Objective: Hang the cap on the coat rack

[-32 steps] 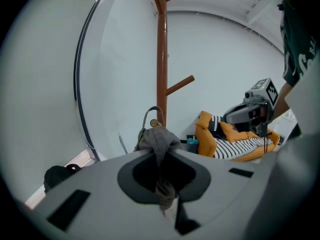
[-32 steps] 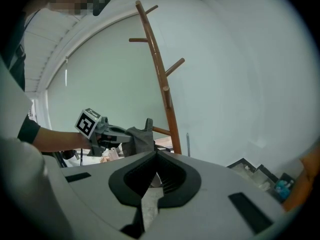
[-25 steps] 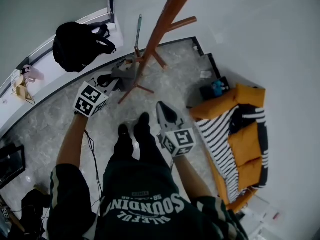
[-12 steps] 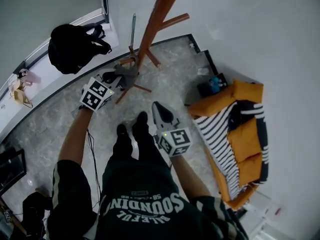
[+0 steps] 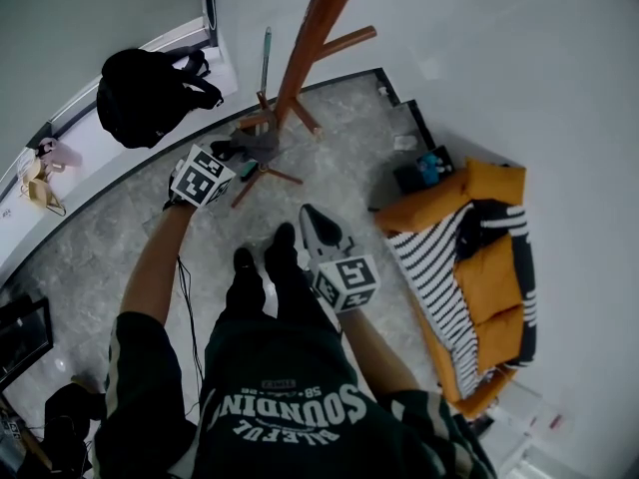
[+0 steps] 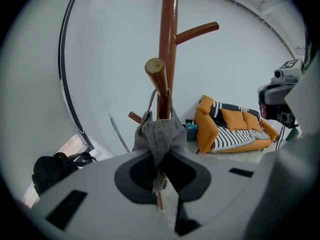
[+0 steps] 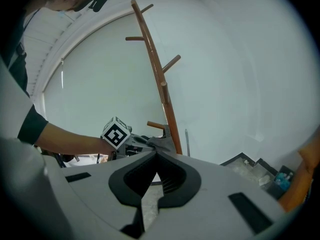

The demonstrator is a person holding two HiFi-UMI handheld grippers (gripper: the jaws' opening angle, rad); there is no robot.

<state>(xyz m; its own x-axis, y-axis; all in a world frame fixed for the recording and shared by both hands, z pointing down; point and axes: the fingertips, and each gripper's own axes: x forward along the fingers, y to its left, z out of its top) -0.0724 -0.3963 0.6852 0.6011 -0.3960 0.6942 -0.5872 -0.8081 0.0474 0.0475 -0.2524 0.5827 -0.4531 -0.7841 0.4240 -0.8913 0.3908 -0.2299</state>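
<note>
The crumpled grey fabric cap [image 6: 161,134] hangs limp, pinched in the left gripper [image 6: 160,179] — just ahead of it stands the brown wooden coat rack [image 6: 168,44]. The right gripper [image 7: 149,186] is closed, empty.

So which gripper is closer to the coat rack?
Left. The left gripper, pinching the grey cap, is right at the coat rack; the right gripper hangs back above the person's shoes.
</note>
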